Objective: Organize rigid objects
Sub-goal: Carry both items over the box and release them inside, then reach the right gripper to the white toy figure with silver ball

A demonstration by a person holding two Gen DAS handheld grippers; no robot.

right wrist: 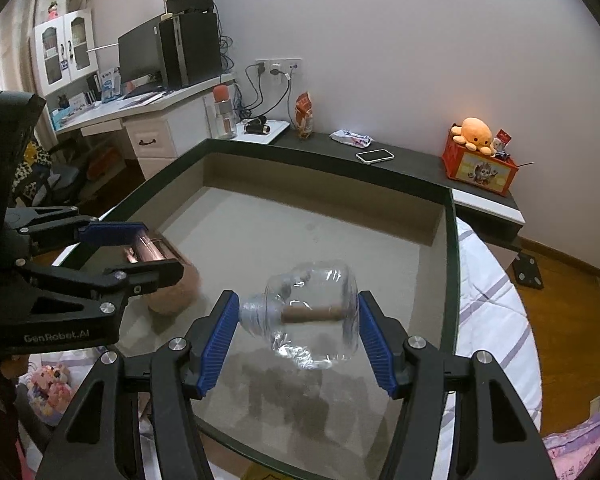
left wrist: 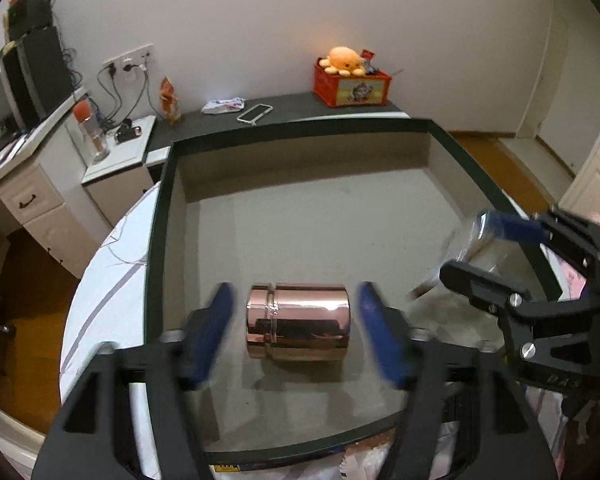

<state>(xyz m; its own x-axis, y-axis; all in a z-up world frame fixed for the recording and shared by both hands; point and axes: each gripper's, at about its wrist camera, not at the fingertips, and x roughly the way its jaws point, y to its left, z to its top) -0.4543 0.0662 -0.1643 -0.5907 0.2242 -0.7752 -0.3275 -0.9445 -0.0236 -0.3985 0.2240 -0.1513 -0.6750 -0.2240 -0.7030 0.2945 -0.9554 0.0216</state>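
A shiny copper-coloured canister (left wrist: pixel 297 322) lies on its side over the grey floor of a large dark-rimmed storage box (left wrist: pixel 300 216). My left gripper (left wrist: pixel 295 328) is open around it, blue pads (left wrist: pixel 215 328) apart from both ends. It also shows in the right wrist view (right wrist: pixel 147 250) at the left. My right gripper (right wrist: pixel 297 332) is shut on a clear plastic bottle (right wrist: pixel 312 314), held end to end above the box floor (right wrist: pixel 283 240). In the left wrist view the right gripper (left wrist: pixel 484 244) and the clear bottle (left wrist: pixel 474 246) are at the right rim.
A dark shelf behind the box carries a red box with an orange plush octopus (right wrist: pixel 480 156), a phone (right wrist: pixel 375 156) and a wrapper (right wrist: pixel 350 138). A white desk with a monitor (right wrist: pixel 139 54) stands at the left. A bed with striped sheets (right wrist: pixel 496 312) lies under the box.
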